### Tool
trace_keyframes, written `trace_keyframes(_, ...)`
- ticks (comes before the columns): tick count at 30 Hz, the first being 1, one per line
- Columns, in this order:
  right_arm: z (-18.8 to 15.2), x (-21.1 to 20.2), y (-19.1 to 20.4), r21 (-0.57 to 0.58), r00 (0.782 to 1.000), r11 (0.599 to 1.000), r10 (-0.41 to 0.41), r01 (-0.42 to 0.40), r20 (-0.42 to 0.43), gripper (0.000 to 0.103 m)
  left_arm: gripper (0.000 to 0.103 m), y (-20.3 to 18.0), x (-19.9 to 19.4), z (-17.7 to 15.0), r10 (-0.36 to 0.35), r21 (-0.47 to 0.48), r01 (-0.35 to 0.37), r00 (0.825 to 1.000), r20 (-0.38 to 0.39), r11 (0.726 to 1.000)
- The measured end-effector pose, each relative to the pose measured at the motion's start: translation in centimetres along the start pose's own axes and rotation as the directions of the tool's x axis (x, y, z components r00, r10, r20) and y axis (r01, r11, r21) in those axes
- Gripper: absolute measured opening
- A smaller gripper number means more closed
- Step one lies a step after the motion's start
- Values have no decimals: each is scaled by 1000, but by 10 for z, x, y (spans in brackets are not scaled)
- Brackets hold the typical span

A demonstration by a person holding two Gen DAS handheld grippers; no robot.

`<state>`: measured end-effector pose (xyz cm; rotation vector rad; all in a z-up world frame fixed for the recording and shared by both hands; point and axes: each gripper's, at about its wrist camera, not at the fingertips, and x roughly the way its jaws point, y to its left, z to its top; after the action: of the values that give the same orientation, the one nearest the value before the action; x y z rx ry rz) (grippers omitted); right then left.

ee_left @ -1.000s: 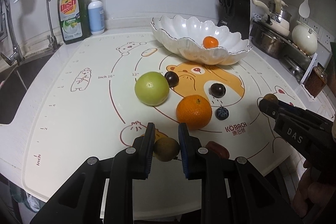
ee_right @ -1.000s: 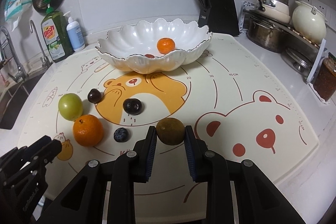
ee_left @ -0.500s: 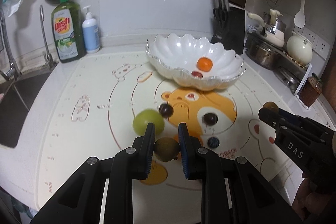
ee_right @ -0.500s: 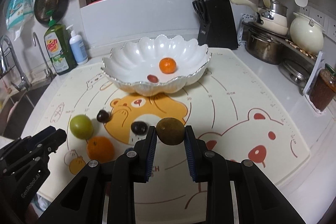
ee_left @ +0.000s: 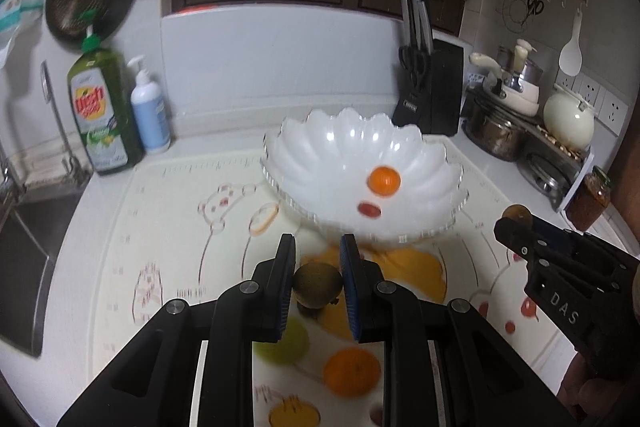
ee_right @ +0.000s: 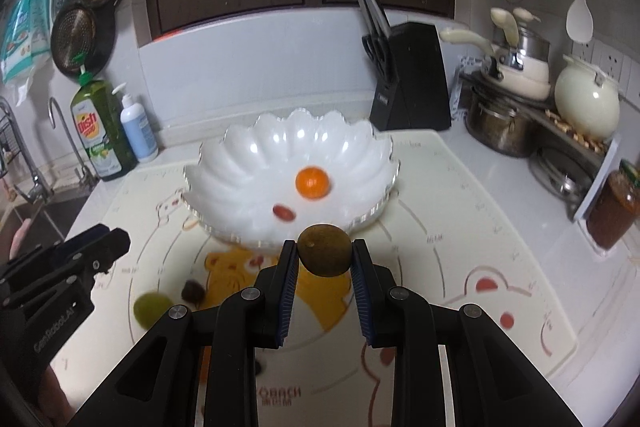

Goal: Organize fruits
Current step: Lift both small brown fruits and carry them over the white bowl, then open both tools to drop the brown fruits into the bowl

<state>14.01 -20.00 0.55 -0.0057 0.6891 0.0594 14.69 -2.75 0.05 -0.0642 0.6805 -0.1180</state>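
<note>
Left wrist view: we saw a cream bear-print mat (ee_left: 168, 227) on a white counter, the scalloped white bowl (ee_left: 320, 155) at its far side, a dish soap bottle (ee_left: 102, 111) left of the bowl and a knife block (ee_left: 434, 87) behind it. Our left gripper (ee_left: 317, 269) pinched a brown-green kiwi (ee_left: 318, 285) just before the bowl.

Right wrist view: our right gripper (ee_right: 325, 261) clamped a second, dull brown kiwi (ee_right: 325, 250) at the bowl's near rim; inside lay a small orange (ee_right: 312, 182).

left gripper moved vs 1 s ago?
Yes. The left gripper, shut on a brown fruit, has risen and advanced toward the white bowl.
</note>
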Motion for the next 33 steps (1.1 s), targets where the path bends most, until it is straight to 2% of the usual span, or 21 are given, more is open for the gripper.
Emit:
trace_keyframes(10, 39, 24, -3, -1, 999, 1000, -22, 22, 29, 28, 23, -1, 28, 51, -29, 49, 28, 999, 16, 998)
trace_keyframes(20, 66, 70, -13, -6, 999, 999, -36, 36, 6, 28, 24, -5, 89, 83, -41, 63, 43, 999, -33, 997)
trace_keyframes(33, 67, 139, -29, 20, 995, 999, -41, 43, -87, 28, 24, -6, 163, 89, -24, 86, 35, 993, -119, 996)
